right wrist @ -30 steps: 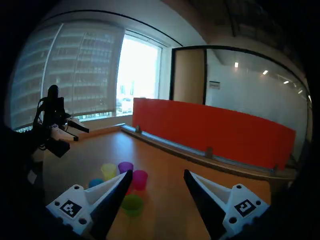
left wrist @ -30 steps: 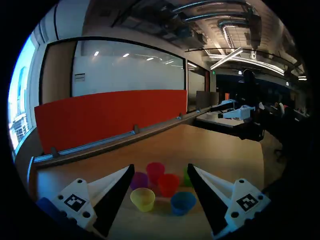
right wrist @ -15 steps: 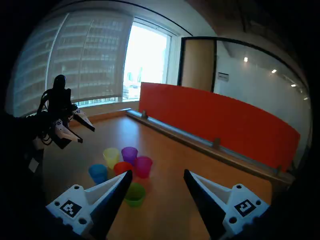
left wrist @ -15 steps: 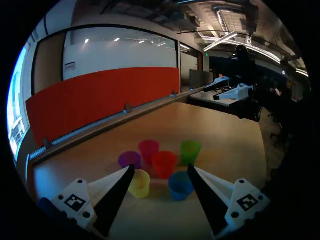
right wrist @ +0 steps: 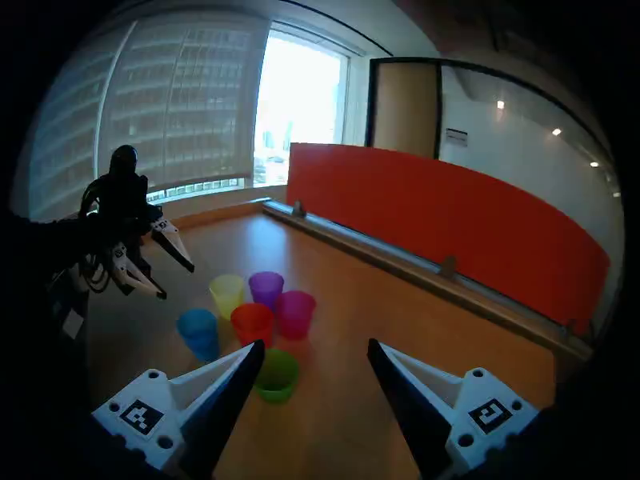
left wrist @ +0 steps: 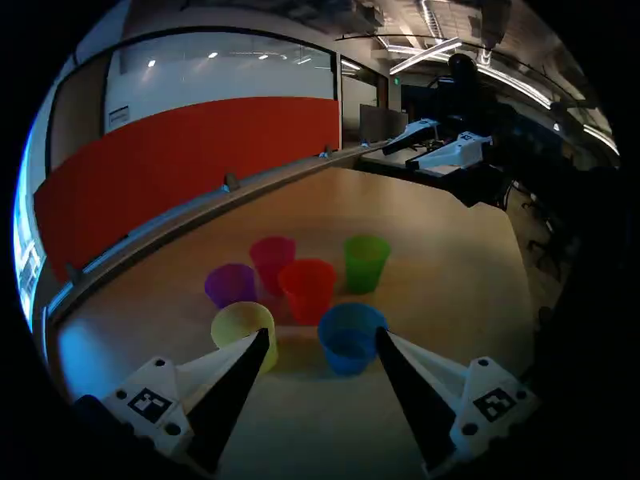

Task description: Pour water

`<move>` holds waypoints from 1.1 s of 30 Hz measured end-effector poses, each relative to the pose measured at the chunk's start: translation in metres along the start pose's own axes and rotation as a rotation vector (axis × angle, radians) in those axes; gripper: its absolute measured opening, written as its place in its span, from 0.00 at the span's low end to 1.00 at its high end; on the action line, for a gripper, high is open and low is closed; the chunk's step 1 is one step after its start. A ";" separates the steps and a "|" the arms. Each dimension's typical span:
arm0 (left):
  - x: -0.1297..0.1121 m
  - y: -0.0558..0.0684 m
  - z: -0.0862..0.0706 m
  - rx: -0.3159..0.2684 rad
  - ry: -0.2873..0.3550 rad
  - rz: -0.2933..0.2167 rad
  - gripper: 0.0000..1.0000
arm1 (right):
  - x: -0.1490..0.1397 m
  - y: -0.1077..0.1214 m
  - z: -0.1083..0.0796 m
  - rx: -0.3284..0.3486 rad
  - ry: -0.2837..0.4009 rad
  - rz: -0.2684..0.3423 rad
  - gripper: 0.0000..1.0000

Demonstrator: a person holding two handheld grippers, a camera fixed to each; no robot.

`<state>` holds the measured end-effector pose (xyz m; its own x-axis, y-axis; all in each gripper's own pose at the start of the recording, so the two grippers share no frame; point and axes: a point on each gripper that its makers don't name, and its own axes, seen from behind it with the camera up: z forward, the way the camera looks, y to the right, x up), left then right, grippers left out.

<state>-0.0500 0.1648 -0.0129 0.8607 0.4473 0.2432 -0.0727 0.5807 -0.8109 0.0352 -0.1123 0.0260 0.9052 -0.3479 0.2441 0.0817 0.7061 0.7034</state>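
Cups (left wrist: 308,288) stand clustered on the worktop (left wrist: 448,256). I see my left tongs (left wrist: 320,332) and right tongs (right wrist: 314,344) spread apart, both gripping nothing.

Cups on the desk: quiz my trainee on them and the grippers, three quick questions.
1. True or false: the left gripper is shut on the blue cup.
2. Fill in: in the right gripper view, the cup nearest the right gripper is the ___ one.
3. How many cups stand on the desk?
Key: 1 false, its fingers stand apart and hold nothing; 2 green, the green cup; 3 six.
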 end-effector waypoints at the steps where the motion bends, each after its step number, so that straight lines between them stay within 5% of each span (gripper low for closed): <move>1: -0.003 0.001 0.002 -0.003 -0.007 0.000 0.98 | -0.001 0.001 0.001 0.001 -0.003 0.000 1.00; 21: -0.040 0.020 0.037 -0.062 -0.094 0.016 0.98 | -0.017 0.007 0.018 0.004 -0.031 -0.017 1.00; 33: -0.043 0.035 0.057 -0.114 -0.107 0.007 0.98 | -0.023 0.011 0.028 0.009 -0.034 -0.005 1.00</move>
<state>-0.1185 0.2046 -0.0211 0.8014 0.5247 0.2873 -0.0156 0.4985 -0.8667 0.0040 -0.1143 0.0466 0.8902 -0.3721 0.2626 0.0825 0.6988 0.7105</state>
